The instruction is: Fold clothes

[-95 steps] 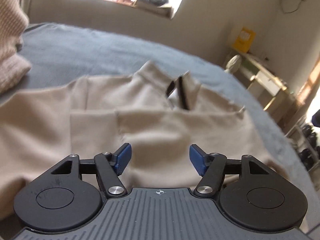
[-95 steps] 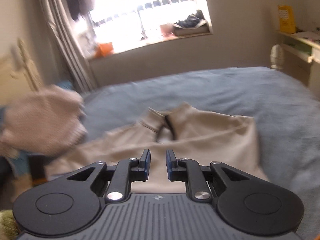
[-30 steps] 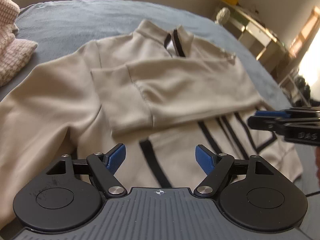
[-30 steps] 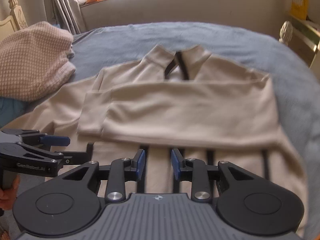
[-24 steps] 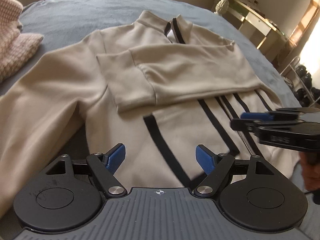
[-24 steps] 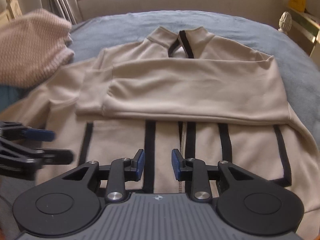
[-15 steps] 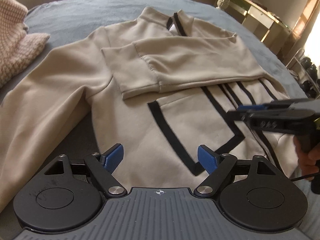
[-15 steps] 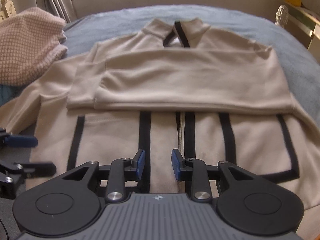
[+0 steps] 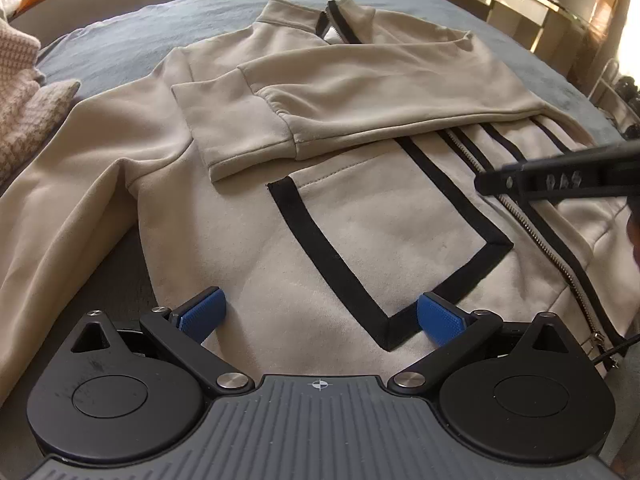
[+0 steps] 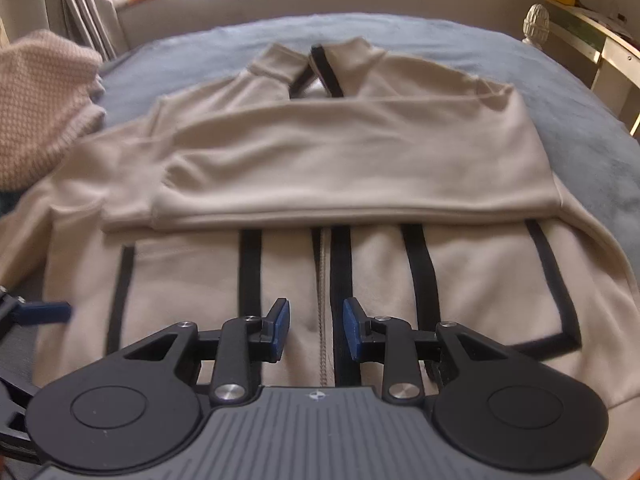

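A beige zip jacket (image 9: 360, 216) with black stripes lies front-up on the blue-grey bedspread (image 9: 160, 28), collar at the far end. One sleeve (image 9: 360, 92) is folded across the chest; the other sleeve (image 9: 60, 168) trails out to the left. My left gripper (image 9: 320, 316) is wide open, low over the hem by the left pocket stripe, holding nothing. My right gripper (image 10: 315, 328) hovers over the zip (image 10: 322, 280) near the hem, its pads a small gap apart and empty. Each gripper shows in the other's view: right gripper (image 9: 560, 178), left gripper (image 10: 40, 314).
A pink knit garment (image 10: 40, 100) is piled at the left of the bed (image 10: 440, 36). A pale wooden desk (image 9: 520, 0) stands beyond the bed's right side, and a curtain (image 10: 80, 8) and window sill are at the back. A hand (image 9: 634, 232) shows at the right edge.
Both grippers have drawn back from the collar toward the jacket's hem and dropped lower over it. The right pads stand slightly wider apart. The jacket has not moved.
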`<action>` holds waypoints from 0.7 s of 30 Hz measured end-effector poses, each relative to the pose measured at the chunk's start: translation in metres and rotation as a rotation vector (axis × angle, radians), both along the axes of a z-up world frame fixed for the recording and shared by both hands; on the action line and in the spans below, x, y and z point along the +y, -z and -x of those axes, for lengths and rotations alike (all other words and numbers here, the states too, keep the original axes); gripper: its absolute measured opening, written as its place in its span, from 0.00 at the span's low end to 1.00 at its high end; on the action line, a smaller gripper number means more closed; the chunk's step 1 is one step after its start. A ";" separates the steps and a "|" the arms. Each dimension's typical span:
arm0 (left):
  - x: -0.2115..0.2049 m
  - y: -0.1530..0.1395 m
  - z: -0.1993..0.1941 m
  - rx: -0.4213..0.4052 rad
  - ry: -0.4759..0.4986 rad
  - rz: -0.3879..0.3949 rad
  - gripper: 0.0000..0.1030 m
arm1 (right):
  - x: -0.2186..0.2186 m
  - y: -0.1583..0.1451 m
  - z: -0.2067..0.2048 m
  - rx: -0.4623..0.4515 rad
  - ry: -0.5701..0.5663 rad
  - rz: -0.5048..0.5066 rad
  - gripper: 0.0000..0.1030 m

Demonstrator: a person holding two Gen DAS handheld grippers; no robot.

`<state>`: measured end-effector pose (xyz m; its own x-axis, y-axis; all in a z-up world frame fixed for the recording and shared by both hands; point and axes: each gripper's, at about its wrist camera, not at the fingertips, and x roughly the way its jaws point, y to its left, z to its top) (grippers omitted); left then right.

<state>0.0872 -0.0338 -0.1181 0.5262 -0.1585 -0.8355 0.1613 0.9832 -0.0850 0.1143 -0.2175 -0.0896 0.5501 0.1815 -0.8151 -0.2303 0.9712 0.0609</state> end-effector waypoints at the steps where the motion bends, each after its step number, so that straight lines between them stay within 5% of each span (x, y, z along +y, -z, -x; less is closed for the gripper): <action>1: 0.000 0.000 -0.001 0.003 -0.007 0.002 1.00 | 0.001 0.002 0.000 0.000 -0.001 0.011 0.35; 7: 0.001 0.001 -0.005 0.020 -0.052 0.022 1.00 | 0.004 0.009 0.000 0.002 -0.005 0.066 0.40; 11: 0.002 0.000 -0.009 0.040 -0.075 0.034 1.00 | -0.002 -0.009 0.003 -0.077 0.041 0.061 0.42; 21: 0.001 0.000 -0.012 0.067 -0.108 0.022 1.00 | -0.005 0.016 -0.001 -0.030 0.054 0.122 0.55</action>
<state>0.0988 -0.0332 -0.1186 0.4840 -0.1225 -0.8664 0.0479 0.9924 -0.1136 0.1158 -0.2224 -0.1055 0.5806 0.0510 -0.8126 -0.1772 0.9820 -0.0650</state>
